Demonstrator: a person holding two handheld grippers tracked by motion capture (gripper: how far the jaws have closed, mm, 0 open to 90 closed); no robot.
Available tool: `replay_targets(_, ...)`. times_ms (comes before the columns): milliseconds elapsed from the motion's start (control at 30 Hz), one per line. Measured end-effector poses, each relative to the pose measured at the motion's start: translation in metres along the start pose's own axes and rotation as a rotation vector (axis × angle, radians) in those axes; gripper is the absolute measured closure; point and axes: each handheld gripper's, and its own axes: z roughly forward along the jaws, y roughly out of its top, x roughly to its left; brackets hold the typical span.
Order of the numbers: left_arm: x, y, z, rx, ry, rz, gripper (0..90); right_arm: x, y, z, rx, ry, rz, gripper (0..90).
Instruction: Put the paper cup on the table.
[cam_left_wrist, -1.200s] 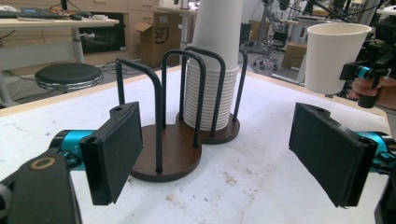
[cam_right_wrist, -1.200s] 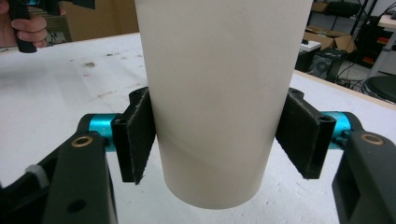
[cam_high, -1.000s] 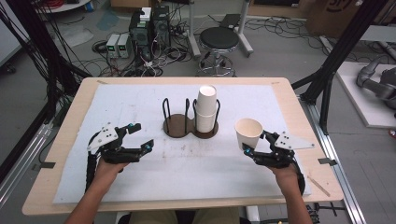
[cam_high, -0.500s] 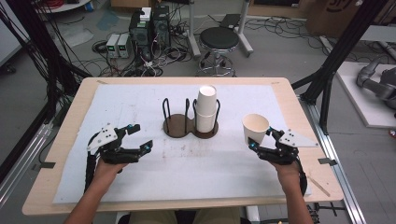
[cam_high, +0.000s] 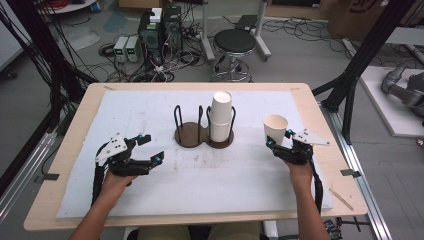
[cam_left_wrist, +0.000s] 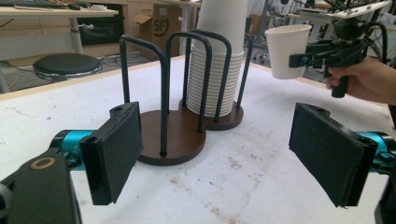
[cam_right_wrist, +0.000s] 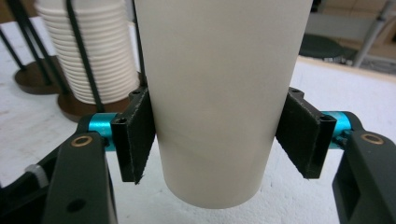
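Left tongs (cam_high: 150, 150) gaping wide and empty low over the white-covered tabletop (cam_high: 125, 115), right tongs (cam_high: 279, 141) clamped on a single paper cup (cam_high: 275, 129) upright at right, cup stack (cam_high: 220, 116) in two-ring holder (cam_high: 200, 134) mid-tabletop, left ring empty

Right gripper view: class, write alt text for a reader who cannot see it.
A white paper cup stands upright, clamped between the right gripper's two black jaws above the white table cover. Behind it, at the left, a stack of cups sits in a dark wire holder.
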Motion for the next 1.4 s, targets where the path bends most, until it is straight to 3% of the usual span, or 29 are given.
replay_targets(367,0.002,-0.002,-0.003,0.000,0.006,-0.005,17.3,-0.001,-0.007,0.014,0.118,-0.031,0.049,33.2)
replay_targets(567,0.003,-0.003,-0.003,-0.001,0.009,-0.009,17.3,0.000,-0.007,0.017,0.161,-0.044,0.027,33.1)
replay_targets(700,0.002,-0.003,-0.001,0.004,0.006,-0.011,17.4,-0.001,-0.009,0.011,0.228,-0.064,-0.004,32.1)
replay_targets(967,0.001,-0.004,-0.001,0.010,0.000,-0.009,17.5,-0.001,-0.013,0.006,0.240,-0.045,-0.004,30.0)
replay_targets(1067,0.002,-0.004,-0.001,0.009,0.001,-0.012,17.5,0.000,-0.013,0.005,0.229,-0.069,-0.006,21.3)
replay_targets(1167,0.003,-0.005,-0.001,0.007,-0.001,-0.022,17.5,0.001,-0.013,0.003,0.246,-0.053,0.033,21.4)
replay_targets(1400,0.004,-0.005,-0.001,0.002,-0.011,-0.028,17.5,0.003,-0.015,-0.012,0.235,-0.045,0.054,21.3)
